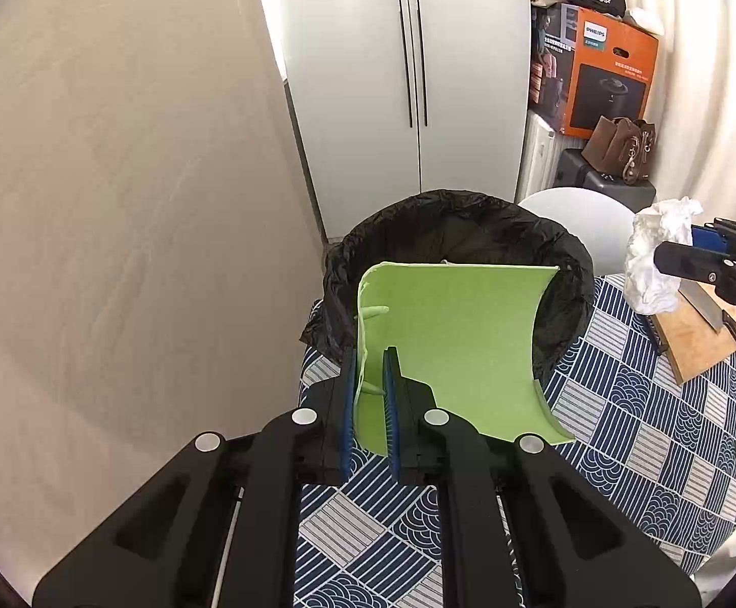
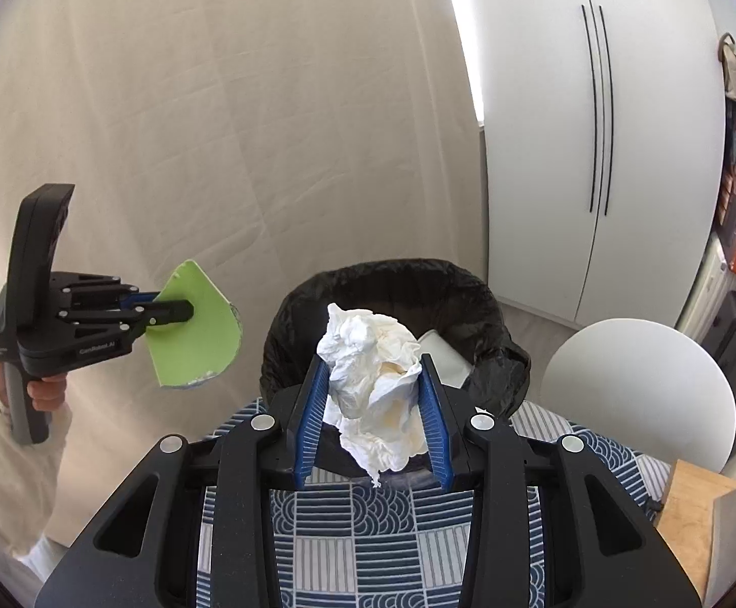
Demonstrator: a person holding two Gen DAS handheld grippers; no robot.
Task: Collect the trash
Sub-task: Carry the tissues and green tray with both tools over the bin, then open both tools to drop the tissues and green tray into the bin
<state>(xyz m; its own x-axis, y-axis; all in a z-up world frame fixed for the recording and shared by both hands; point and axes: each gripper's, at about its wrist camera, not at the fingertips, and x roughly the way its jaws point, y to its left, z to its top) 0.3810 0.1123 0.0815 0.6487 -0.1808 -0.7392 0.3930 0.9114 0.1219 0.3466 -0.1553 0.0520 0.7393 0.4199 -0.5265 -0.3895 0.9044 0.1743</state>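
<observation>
"PHILIPS" on orange box [image 1: 606,71], "CanRobot.AI" on left claw [image 2: 185,310]

Crumpled white tissue [image 2: 375,380] held aloft, curved green paper piece [image 1: 449,344] raised before black-lined bin [image 1: 449,233]

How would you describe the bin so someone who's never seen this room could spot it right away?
Find the tall white double-door cabinet. On the floor before it, against the far edge of the blue patterned tablecloth, stands the bin. Its crinkled black liner bag sets it apart from the smooth round white stool right beside it.
</observation>
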